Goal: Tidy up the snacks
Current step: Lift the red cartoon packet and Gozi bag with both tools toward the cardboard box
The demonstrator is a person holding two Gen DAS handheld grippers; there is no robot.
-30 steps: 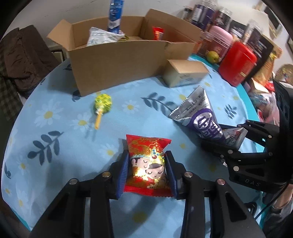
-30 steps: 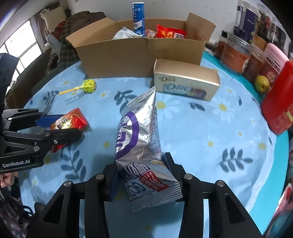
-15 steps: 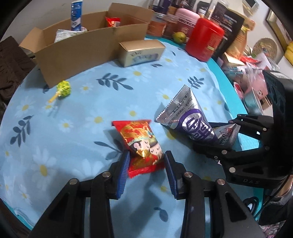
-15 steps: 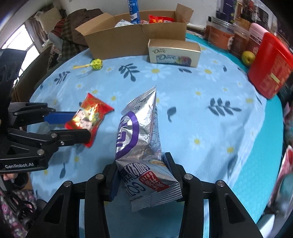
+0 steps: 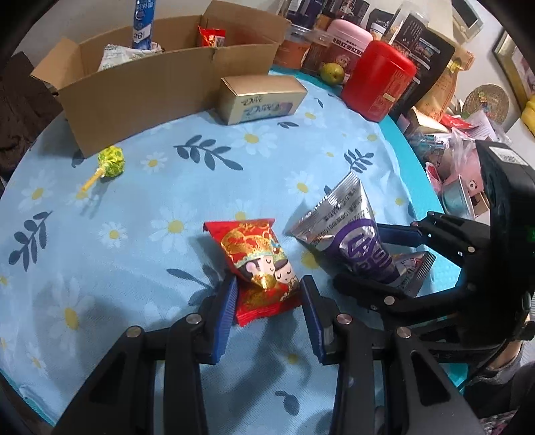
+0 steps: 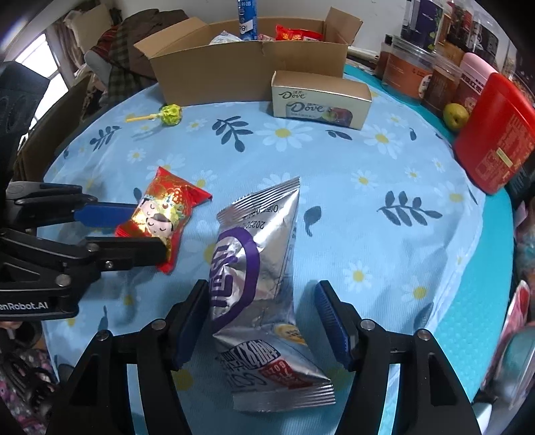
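1. Here, the left hand-held gripper (image 5: 269, 294) is closed only narrowly, its blue pads pressing both sides of a red snack packet (image 5: 257, 264) printed with two cartoon faces; the packet sits low over the desk (image 5: 133, 207), at about 6 o'clock in the left wrist view.
2. The right hand-held gripper (image 6: 259, 319) has just been opening; its jaws stand apart with a silver-and-purple snack bag (image 6: 257, 267) between them. The left pad is at the bag's edge and the right pad is clear of it, so the bag is no longer clamped.
3. The bag lies on the daisy-patterned blue cloth, its sealed top pointing toward 12 o'clock in the right wrist view.
4. At 12 o'clock stands an open cardboard box (image 6: 247, 70) holding several snacks, including a blue tube (image 6: 246, 15) and a red packet.
5. A gold Dove box (image 6: 321, 100) sits just beside the cardboard box at 1 o'clock.
6. A green lollipop (image 6: 170, 114) lies at 11 o'clock, near the cardboard box.
7. A red canister (image 6: 498, 134) and jars line the desk edge at 2 o'clock.
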